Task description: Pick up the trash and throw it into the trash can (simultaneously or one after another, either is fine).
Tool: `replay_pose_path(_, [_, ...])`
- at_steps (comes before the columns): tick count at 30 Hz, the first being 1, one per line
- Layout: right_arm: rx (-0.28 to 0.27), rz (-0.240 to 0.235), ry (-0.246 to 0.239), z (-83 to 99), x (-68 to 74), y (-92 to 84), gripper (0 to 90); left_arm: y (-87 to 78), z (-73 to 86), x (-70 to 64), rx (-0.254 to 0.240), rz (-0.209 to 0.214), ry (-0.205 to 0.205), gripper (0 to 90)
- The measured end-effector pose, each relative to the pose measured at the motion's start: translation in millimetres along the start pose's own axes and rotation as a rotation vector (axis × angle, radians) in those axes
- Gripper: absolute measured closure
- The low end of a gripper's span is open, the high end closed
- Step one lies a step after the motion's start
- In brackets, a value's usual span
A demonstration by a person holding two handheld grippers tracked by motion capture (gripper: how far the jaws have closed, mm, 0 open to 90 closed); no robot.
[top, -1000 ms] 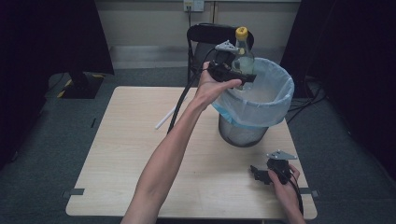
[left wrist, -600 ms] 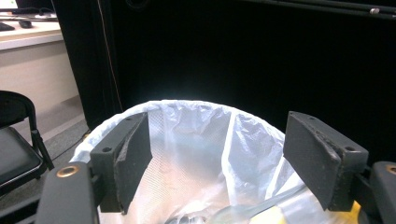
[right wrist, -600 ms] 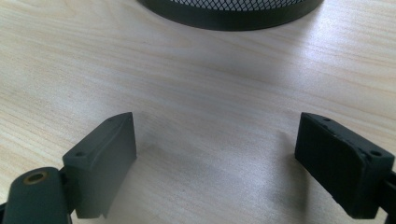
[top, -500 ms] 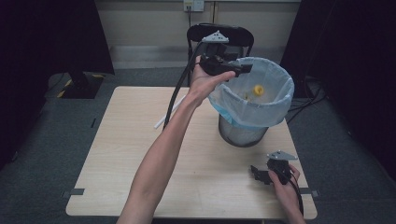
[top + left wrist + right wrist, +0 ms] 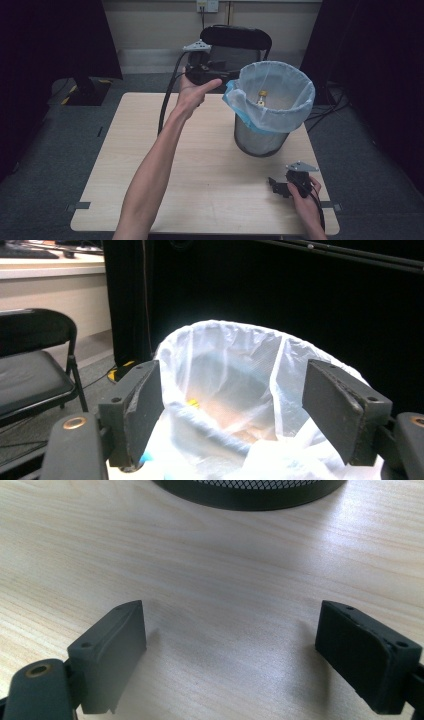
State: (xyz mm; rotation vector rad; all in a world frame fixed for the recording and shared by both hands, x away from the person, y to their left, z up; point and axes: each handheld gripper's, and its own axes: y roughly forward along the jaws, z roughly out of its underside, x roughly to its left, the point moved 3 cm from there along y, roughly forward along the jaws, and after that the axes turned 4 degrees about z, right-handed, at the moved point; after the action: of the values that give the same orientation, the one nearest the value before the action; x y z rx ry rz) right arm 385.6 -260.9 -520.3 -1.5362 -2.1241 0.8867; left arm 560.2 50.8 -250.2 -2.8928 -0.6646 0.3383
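A mesh waste bin [image 5: 260,142] with a white liner [image 5: 280,117] stands at the table's back right. A bottle with a yellow cap [image 5: 261,96] lies inside it; its yellow cap [image 5: 192,402] shows through the liner [image 5: 235,370] in the left gripper view. My left gripper [image 5: 227,75] is held in the air just left of the bin's rim, open and holding nothing [image 5: 232,390]. My right gripper [image 5: 273,186] rests low on the table near the front right edge, open with bare wood between its jaws [image 5: 232,650]. The bin's black base [image 5: 250,492] lies ahead of it.
The light wood table [image 5: 165,165] is bare to the left of and in front of the bin. A black folding chair [image 5: 235,37] stands behind the table, close to the bin. The left gripper's cable [image 5: 167,100] hangs down over the table's back.
A second ago my left gripper held the bottle above the bin. It opened, the bottle dropped into the bin, and the gripper drew back to the left. The right gripper stayed put.
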Motion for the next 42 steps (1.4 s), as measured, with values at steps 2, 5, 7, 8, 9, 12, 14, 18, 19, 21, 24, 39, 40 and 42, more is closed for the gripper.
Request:
replay_pose_path(2, [0.000,0.000,0.000,0.0,0.0,0.0,12.1,-6.8,2.8,3.6,0.002,-0.007,-0.003,24.7])
replay_pose_path(5, [0.000,0.000,0.000,0.0,0.0,0.0,12.1,-17.4,6.2,8.0,-0.003,-0.023,-0.007,24.9])
replay_pose_path(7, [0.000,0.000,0.000,0.0,0.0,0.0,12.1,-23.5,8.9,10.1,-0.005,-0.031,-0.012,24.9])
replay_pose_path(8, [0.000,0.000,0.000,0.0,0.0,0.0,12.1,-26.3,10.4,11.1,-0.007,-0.037,-0.013,24.9])
replay_pose_path(9, [0.000,0.000,0.000,0.0,0.0,0.0,12.1,-28.8,12.0,12.3,-0.003,-0.042,-0.015,25.1])
replay_pose_path(12, [0.000,0.000,0.000,0.0,0.0,0.0,12.1,-36.0,17.7,17.0,0.005,-0.062,-0.016,25.1])
replay_pose_path(14, [0.000,0.000,0.000,0.0,0.0,0.0,12.1,-40.2,23.0,20.4,0.010,-0.074,-0.023,25.2])
replay_pose_path(18, [0.000,0.000,0.000,0.0,0.0,0.0,12.1,-49.2,37.2,27.9,0.038,-0.065,-0.045,27.9])
replay_pose_path(19, [0.000,0.000,0.000,0.0,0.0,0.0,12.1,-51.3,41.2,29.4,0.046,-0.074,-0.039,28.2])
replay_pose_path(21, [0.000,0.000,0.000,0.0,0.0,0.0,12.1,-55.8,49.6,31.7,0.048,-0.084,-0.049,28.0])
replay_pose_path(24, [0.000,0.000,0.000,0.0,0.0,0.0,12.1,-60.5,57.8,34.8,0.053,-0.094,-0.058,27.9])
replay_pose_path(39, [0.000,0.000,0.000,0.0,0.0,0.0,12.1,-85.4,115.4,59.8,0.081,-0.134,-0.135,31.0])
replay_pose_path(40, [0.000,0.001,0.000,0.0,0.0,0.0,12.1,-86.1,119.5,61.6,0.102,-0.146,-0.134,31.1])
replay_pose_path(42, [0.000,0.000,0.000,0.0,0.0,0.0,12.1,-88.0,127.8,65.6,0.136,-0.173,-0.128,31.3])
